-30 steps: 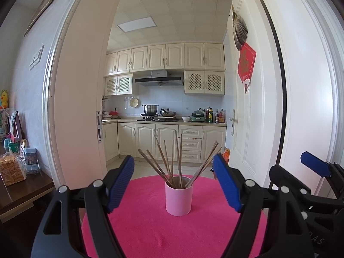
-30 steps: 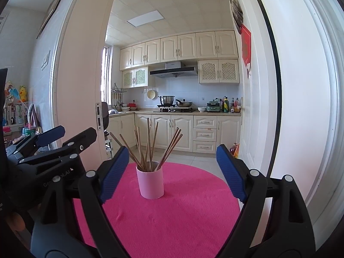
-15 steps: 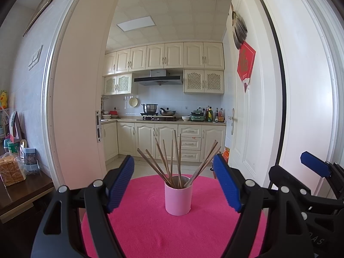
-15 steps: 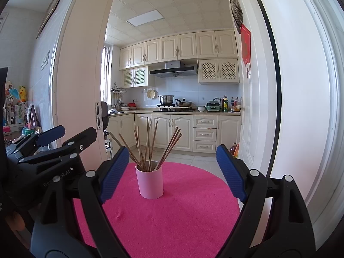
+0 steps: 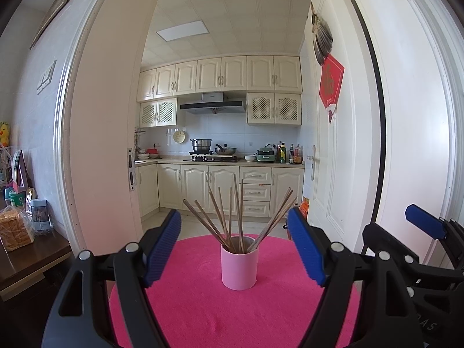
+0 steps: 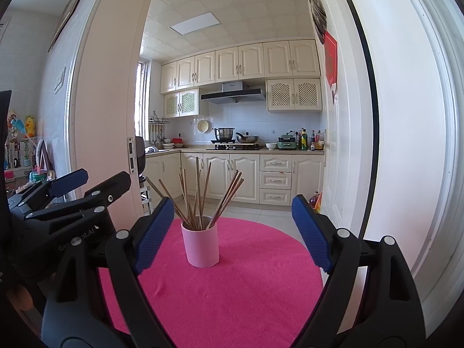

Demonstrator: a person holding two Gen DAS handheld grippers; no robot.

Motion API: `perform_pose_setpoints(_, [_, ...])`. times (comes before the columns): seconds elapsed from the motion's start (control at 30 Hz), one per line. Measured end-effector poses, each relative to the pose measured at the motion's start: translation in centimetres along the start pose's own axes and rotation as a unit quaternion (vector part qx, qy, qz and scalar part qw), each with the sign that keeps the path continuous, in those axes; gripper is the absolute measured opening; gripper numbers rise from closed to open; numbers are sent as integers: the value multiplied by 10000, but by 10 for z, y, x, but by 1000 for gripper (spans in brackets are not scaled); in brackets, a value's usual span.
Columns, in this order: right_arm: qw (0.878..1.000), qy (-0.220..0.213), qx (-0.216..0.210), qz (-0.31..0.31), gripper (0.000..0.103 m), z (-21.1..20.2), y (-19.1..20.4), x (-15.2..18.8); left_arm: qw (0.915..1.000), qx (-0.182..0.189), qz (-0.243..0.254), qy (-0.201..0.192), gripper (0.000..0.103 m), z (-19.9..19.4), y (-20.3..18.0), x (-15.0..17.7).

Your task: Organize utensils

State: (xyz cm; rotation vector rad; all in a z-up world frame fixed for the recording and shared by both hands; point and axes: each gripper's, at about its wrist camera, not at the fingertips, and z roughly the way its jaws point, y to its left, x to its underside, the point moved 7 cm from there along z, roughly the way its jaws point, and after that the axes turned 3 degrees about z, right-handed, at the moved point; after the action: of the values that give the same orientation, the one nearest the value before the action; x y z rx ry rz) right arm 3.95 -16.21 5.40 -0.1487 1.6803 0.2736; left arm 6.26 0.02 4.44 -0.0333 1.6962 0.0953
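Several chopsticks [image 5: 232, 217] stood fanned in the pink cup [image 5: 239, 264] mid-surface [image 5: 188, 313], as they had a second before. Both the left hand-held gripper [image 5: 235, 246] and right hand-held gripper [image 6: 232, 232] hung spread and empty short of the cup; nothing had shifted.

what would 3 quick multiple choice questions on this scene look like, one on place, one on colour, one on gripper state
1. Where do the chopsticks stand?
A. in the pink cup
B. flat on the mat
C. on the kitchen counter

2. What colour is the round mat?
A. green
B. pink
C. grey

3. How is the left gripper?
A. shut on the cup
B. shut on a chopstick
C. open, holding nothing

Answers:
1. A, the sticks fan out of the pink cup.
2. B, it is bright pink.
3. C, its blue pads sit wide apart either side of the cup.
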Motion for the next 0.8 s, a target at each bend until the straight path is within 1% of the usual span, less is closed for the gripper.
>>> perform_pose_setpoints(0.8, [10000, 42, 11, 32, 82, 4, -2, 4, 10000, 37, -8, 43, 75, 4, 0, 5])
